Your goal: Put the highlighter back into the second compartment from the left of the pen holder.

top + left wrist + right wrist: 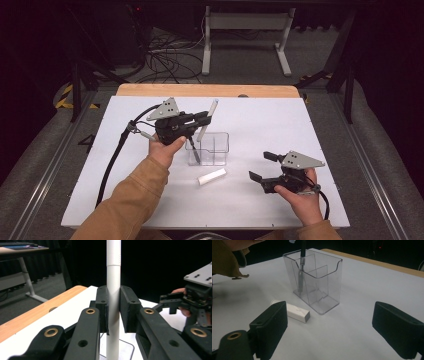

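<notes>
White surface (260,200) w/ clear organizer (209,148) mid: left claw (204,119) clamped on white pen (206,121), tilted above organizer's left compartment, right claw (263,166) apart, near white eraser (211,177).

no readable text, labels, or numbers

The flat white surface (260,200) has a strip of light wood along its far edge. A clear plastic organizer box with inner dividers (214,148) stands on it, near the middle. A short white rectangular stick (211,177) lies flat just beside the box, toward the near edge, not touching it.
</notes>
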`<act>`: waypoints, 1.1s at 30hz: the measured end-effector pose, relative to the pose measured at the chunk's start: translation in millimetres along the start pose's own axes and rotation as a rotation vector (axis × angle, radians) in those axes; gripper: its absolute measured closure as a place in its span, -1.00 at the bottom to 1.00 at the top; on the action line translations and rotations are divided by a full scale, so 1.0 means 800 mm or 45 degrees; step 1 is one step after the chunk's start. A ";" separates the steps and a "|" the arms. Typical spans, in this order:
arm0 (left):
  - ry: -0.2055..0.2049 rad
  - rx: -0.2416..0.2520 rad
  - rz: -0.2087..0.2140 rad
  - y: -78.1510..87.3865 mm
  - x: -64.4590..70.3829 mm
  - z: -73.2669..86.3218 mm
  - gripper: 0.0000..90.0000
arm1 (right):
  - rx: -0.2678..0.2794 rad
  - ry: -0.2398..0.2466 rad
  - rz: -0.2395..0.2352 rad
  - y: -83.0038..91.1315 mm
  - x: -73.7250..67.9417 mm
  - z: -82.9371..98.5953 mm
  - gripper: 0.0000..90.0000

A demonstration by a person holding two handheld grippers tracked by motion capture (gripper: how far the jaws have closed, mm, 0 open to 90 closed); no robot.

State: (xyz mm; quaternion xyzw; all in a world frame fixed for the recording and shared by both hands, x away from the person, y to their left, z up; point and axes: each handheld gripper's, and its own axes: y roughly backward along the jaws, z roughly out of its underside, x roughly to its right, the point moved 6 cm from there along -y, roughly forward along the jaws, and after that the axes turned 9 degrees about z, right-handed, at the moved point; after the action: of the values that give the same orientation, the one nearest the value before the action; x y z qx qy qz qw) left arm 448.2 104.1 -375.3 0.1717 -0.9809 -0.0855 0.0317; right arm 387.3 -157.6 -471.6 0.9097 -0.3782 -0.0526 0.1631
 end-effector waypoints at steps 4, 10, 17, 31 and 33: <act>0.017 0.004 -0.006 -0.006 -0.004 0.004 0.74 | -0.001 0.004 -0.003 -0.001 -0.001 0.000 -0.69; 0.027 0.013 0.001 -0.014 -0.004 0.007 0.74 | -0.002 0.005 -0.002 -0.001 -0.001 0.001 -0.69; 0.052 0.012 0.019 -0.020 -0.005 0.013 0.74 | -0.002 0.007 -0.001 -0.001 -0.001 0.001 -0.69; 0.055 -0.030 0.013 -0.030 -0.007 0.037 0.74 | -0.001 0.009 -0.008 -0.002 -0.002 0.001 -0.69; 0.046 -0.044 0.005 -0.033 -0.006 0.040 0.74 | -0.003 0.010 -0.009 -0.002 -0.003 0.001 -0.69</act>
State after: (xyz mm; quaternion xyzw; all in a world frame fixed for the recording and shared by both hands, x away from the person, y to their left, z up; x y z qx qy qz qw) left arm 458.6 86.6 -411.2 0.1707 -0.9789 -0.0994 0.0527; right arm 386.7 -155.1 -473.3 0.9110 -0.3743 -0.0501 0.1656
